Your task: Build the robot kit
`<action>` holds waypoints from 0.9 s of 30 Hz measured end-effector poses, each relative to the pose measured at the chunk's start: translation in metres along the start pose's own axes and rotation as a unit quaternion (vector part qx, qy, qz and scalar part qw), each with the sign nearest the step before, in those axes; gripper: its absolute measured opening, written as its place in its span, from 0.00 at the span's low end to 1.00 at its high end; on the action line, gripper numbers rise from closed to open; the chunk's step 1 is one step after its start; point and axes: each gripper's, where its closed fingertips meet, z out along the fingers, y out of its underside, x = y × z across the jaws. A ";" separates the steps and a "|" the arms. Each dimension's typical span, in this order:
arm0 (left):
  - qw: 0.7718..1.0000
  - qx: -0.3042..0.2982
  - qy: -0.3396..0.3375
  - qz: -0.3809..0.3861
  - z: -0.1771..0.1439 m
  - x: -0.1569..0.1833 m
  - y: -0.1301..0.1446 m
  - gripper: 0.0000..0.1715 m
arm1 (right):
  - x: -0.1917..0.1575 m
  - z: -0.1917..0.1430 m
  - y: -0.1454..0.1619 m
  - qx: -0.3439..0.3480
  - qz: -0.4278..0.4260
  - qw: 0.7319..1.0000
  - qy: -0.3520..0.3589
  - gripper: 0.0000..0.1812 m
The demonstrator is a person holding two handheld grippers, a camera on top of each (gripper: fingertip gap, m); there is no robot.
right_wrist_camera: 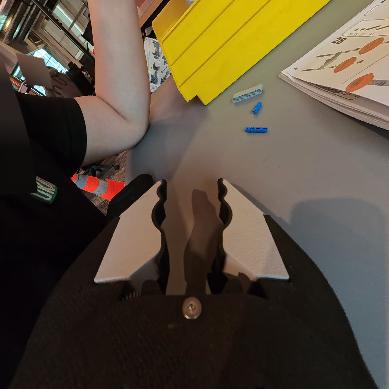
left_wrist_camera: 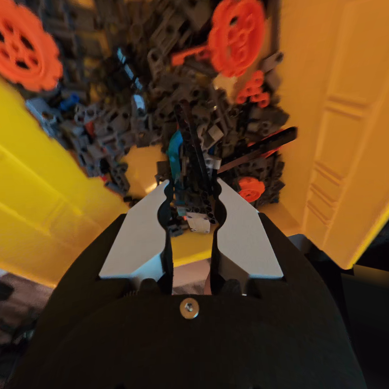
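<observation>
The left gripper [left_wrist_camera: 192, 189] clamped a black-and-teal brick assembly [left_wrist_camera: 189, 168] over the yellow bin [left_wrist_camera: 336, 126]. The right gripper [right_wrist_camera: 192, 185] stood wide, empty, above the grey surface [right_wrist_camera: 294, 179]; printed booklet [right_wrist_camera: 347, 63] nearby.

Two blue pins [right_wrist_camera: 256, 129], one grey beam [right_wrist_camera: 247, 93], one booklet [right_wrist_camera: 345, 69] — perhaps four orange gears [left_wrist_camera: 237, 37] in the bin [left_wrist_camera: 336, 126] — blurred.

A grey desk [right_wrist_camera: 294, 189] fills the near ground under even light that throws soft shadows across its top. Beyond the desk's far left edge, tall windows [right_wrist_camera: 48, 56] with dark frames let in daylight. Below them, an orange-and-grey traffic cone [right_wrist_camera: 99, 186] lies on carpeted floor [right_wrist_camera: 101, 199] beside a chair base [right_wrist_camera: 99, 167].
</observation>
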 end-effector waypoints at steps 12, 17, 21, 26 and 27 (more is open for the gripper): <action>0.998 -0.003 -0.023 -0.052 -0.016 -0.003 0.035 0.44 | 0.000 0.000 0.000 -0.001 0.001 1.000 -0.002 0.27; 0.996 -0.069 -0.022 -0.042 0.004 0.001 0.043 0.48 | 0.000 0.000 0.001 -0.002 0.001 1.000 -0.001 0.27; 0.985 -0.168 -0.039 -0.008 0.023 0.006 0.059 0.50 | 0.000 0.000 0.000 -0.001 0.003 1.000 -0.002 0.27; 0.986 -0.169 -0.015 0.008 0.024 0.012 0.054 0.35 | -0.001 0.000 0.000 -0.001 0.004 1.000 -0.004 0.27; 0.988 -0.156 -0.018 0.009 0.023 0.010 0.049 0.32 | -0.001 0.000 0.000 -0.001 0.004 1.000 -0.004 0.27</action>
